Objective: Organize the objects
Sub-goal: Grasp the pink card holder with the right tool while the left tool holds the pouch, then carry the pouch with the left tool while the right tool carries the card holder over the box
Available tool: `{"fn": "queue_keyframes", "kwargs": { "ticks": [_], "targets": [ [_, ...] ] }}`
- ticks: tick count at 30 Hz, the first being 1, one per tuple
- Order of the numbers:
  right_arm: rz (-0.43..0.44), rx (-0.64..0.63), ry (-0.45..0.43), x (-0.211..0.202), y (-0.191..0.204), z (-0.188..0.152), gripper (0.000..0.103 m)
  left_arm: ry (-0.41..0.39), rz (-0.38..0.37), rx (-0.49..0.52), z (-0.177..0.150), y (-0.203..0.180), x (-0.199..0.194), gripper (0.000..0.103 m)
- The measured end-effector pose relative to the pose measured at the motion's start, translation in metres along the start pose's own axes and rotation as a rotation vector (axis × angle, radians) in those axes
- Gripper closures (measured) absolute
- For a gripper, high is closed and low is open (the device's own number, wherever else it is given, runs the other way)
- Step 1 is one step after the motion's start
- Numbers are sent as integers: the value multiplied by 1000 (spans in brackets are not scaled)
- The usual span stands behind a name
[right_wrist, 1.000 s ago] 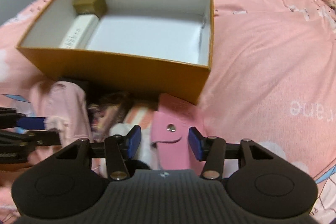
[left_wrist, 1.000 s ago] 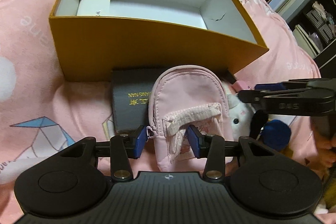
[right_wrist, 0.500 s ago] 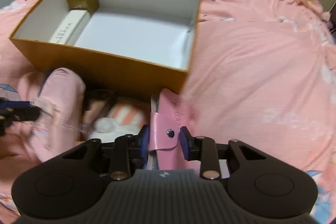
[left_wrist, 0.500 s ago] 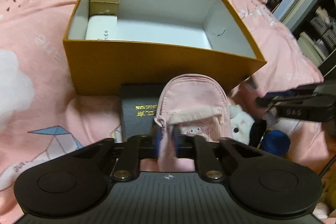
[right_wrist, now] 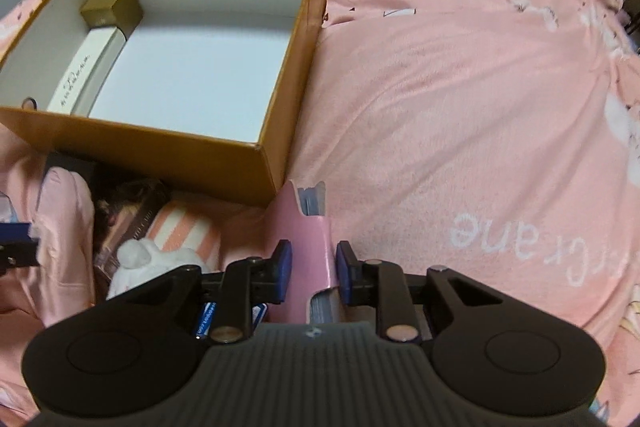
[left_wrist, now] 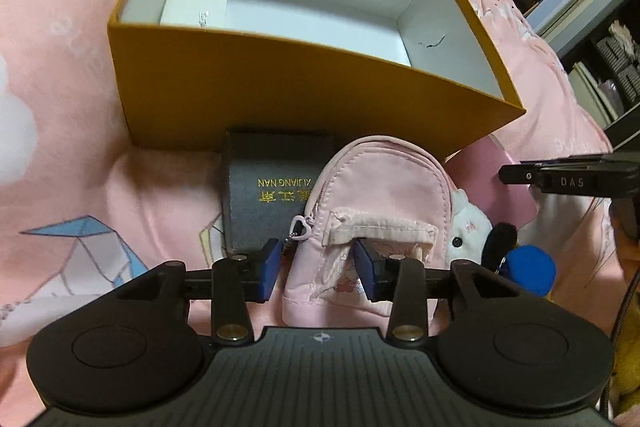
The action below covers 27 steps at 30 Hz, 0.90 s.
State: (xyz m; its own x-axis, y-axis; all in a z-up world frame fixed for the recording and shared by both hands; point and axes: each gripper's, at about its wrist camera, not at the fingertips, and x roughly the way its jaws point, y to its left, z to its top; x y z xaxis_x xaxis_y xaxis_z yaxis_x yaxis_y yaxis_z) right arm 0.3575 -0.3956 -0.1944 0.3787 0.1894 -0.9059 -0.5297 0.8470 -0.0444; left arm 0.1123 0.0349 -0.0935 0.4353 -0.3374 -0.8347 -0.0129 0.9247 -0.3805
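A pink mini backpack [left_wrist: 380, 187] lies on the pink bedspread in front of the yellow box [left_wrist: 280, 87]. My left gripper [left_wrist: 317, 265] is opening around the bag's lower left corner; the right pad sits under the pocket flap and the left pad stands clear of the fabric. My right gripper [right_wrist: 314, 267] is shut on a pink notebook [right_wrist: 308, 235], held edge-up just off the near right corner of the box [right_wrist: 160, 151]. In the left wrist view the right gripper [left_wrist: 520, 175] shows at the right edge.
Inside the box lie a small gold box [right_wrist: 112, 7] and a white box [right_wrist: 84, 71] along its left wall. A dark booklet [left_wrist: 272, 195], a white plush [left_wrist: 468, 227] and a blue ball [left_wrist: 532, 267] lie beside the backpack. Shelves stand off the bed's right.
The left jaws closed on the backpack's pocket half a second ago and have spread again. The right jaws closed on the pink notebook and carried it to the right.
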Motion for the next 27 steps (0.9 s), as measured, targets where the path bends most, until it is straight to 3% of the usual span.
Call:
{"fn": "queue_keyframes", "kwargs": {
  "ticks": [5, 10, 12, 15, 23, 27],
  "targets": [
    [34, 21, -11, 6, -2, -2, 76, -4, -51, -27, -1, 4, 5, 54],
    [40, 15, -23, 3, 1, -6, 78, -20, -70, -17, -4, -1, 8, 64],
    [47, 10, -31, -3, 5, -9, 79, -29, -71, -16, -5, -1, 6, 72],
    [44, 2, -61, -18, 10, -13, 81, -70, -50, 18, -7, -7, -3, 82],
    [85, -5, -167, -70, 14, -19, 81, -160, -31, 66, -14, -19, -40, 87],
    [110, -10, -219, -95, 17, -18, 81, -207, -50, 39, -12, -18, -68, 87]
  ]
}}
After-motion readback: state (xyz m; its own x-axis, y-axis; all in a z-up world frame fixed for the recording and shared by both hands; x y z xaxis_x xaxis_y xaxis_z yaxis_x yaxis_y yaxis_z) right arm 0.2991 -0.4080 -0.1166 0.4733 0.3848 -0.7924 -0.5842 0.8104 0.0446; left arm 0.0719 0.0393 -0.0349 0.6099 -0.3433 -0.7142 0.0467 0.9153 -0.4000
